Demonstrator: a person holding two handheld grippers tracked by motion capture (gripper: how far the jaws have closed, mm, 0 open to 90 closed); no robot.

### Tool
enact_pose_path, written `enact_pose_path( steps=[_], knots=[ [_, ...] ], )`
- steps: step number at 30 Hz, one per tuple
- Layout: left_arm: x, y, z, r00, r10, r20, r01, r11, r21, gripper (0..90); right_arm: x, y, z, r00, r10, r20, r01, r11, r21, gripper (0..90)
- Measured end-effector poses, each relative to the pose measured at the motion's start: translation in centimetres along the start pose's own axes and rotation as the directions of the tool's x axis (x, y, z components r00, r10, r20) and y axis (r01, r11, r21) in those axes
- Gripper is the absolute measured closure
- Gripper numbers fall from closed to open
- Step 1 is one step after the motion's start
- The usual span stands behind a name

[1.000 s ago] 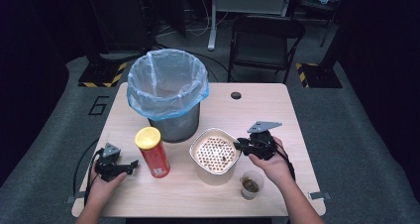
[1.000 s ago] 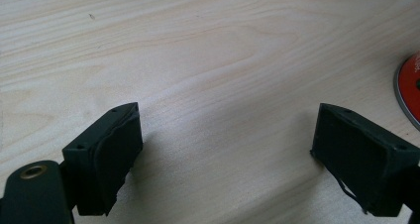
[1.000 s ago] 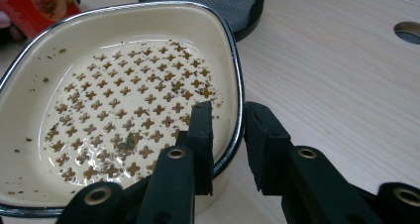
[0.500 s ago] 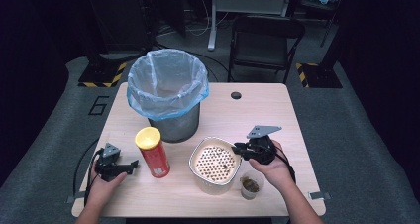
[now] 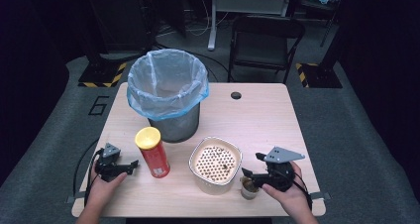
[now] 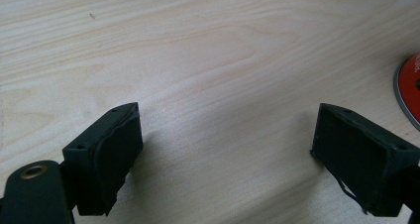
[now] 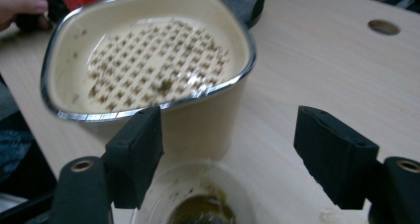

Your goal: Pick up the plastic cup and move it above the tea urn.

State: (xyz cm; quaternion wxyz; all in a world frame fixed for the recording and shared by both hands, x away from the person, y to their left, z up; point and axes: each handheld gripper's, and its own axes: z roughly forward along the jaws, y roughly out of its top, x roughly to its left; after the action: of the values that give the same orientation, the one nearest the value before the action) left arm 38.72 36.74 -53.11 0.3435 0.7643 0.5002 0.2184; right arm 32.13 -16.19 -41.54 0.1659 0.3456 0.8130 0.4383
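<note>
Cup of brownish leftovers is sitting at the table's near edge, just right of the cream strainer bowl. Going left to right: left gripper is resting wide open beside the red can, holding nothing. Right gripper is hovering right over the cup, its jaws having just been opening, cup low between them, ungripped. Dark room around.

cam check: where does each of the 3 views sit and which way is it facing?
High view: above the person's side, facing forward and down on the table; both hands show.
Left gripper view: on the left gripper, facing bare tabletop; jaws apart.
Right gripper view: on the right gripper, facing the cream strainer container over a small cup.
Shared: container, cup.
</note>
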Motion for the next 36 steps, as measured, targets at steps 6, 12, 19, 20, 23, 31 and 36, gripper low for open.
enact_pose_path(
  steps=[6, 12, 19, 20, 23, 31, 36],
  knots=[
    [0.0, 0.0, 0.0, 1.0000, -0.005, 0.001, 0.005, 1.0000, 0.004, 11.5, 1.1, -1.6, 0.3, 0.9999, -0.010, 0.005, 0.010, 0.999, 0.040, 17.1],
    [0.0, 0.0, 0.0, 1.0000, -0.006, 0.001, 0.006, 1.0000, 0.003, 11.5, 2.0, -3.4, 1.3, 0.9997, -0.020, 0.012, 0.019, 0.996, 0.086, 14.1],
    [0.0, 0.0, 0.0, 1.0000, -0.002, 0.000, 0.002, 1.0000, 0.001, 11.5, 2.3, -4.5, 1.9, 0.9972, -0.061, 0.044, 0.056, 0.993, 0.103, 15.7],
    [0.0, 0.0, 0.0, 1.0000, -0.003, 0.000, 0.003, 1.0000, 0.001, 11.5, 2.2, -4.9, 2.0, 0.9961, -0.075, 0.047, 0.070, 0.993, 0.097, 17.5],
    [0.0, 0.0, 0.0, 1.0000, -0.004, 0.001, 0.004, 1.0000, 0.002, 11.5, 2.1, -5.2, 2.0, 0.9975, -0.052, 0.048, 0.048, 0.995, 0.085, 18.8],
    [0.0, 0.0, 0.0, 1.0000, -0.004, 0.001, 0.004, 1.0000, 0.002, 11.5, 1.8, -6.1, 2.8, 0.9991, -0.033, 0.028, 0.030, 0.993, 0.114, 23.7],
    [0.0, 0.0, 0.0, 1.0000, -0.003, 0.000, 0.003, 1.0000, 0.001, 11.5, 1.4, -6.2, 2.8, 0.9990, -0.042, -0.014, 0.043, 0.993, 0.109, 29.9]
  ],
)
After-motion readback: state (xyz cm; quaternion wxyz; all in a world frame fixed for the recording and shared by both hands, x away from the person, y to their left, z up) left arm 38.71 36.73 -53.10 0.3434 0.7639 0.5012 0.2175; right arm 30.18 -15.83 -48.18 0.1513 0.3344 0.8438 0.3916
